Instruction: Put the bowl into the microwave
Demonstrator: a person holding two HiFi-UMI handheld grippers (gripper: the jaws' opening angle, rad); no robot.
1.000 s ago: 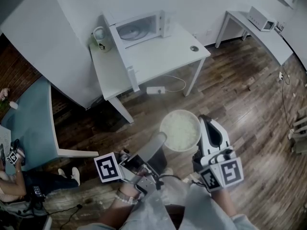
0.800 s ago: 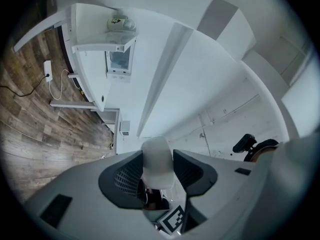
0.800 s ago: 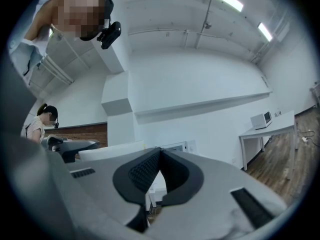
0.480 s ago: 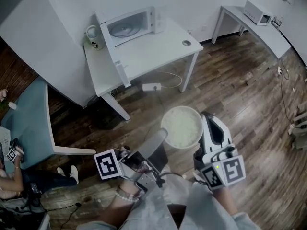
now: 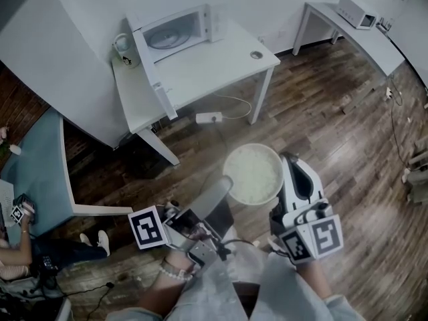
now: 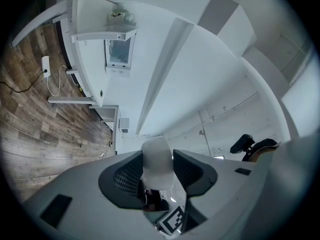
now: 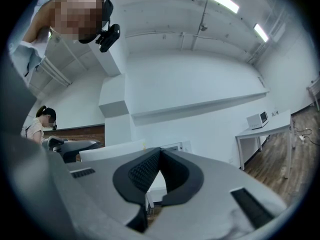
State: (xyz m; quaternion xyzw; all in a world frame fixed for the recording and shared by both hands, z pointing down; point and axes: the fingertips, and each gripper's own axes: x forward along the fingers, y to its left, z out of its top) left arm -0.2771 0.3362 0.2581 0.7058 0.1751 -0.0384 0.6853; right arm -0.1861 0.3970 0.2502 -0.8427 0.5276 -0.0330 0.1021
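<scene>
A white bowl (image 5: 253,174) full of white rice hangs over the wooden floor in the head view, between my two grippers. My left gripper (image 5: 223,184) reaches it from the lower left, and in the left gripper view its jaws (image 6: 157,160) stand wide with a white part of the bowl (image 6: 157,156) pressed between the pads. My right gripper (image 5: 288,163) lies along the bowl's right side, jaws shut with nothing between them (image 7: 159,152). The white microwave (image 5: 175,31) stands on a white table (image 5: 221,62) ahead, its door (image 5: 148,62) swung open.
A mug (image 5: 126,51) stands left of the microwave, and a small round thing (image 5: 256,55) lies on the table. A power strip (image 5: 208,118) with cable lies under the table. A teal table (image 5: 40,172) is at left, a second white table (image 5: 348,25) at right. A person (image 5: 17,246) sits lower left.
The table and microwave have slid a little up and left in the head view. Both grippers and the bowl keep the same places relative to each other.
</scene>
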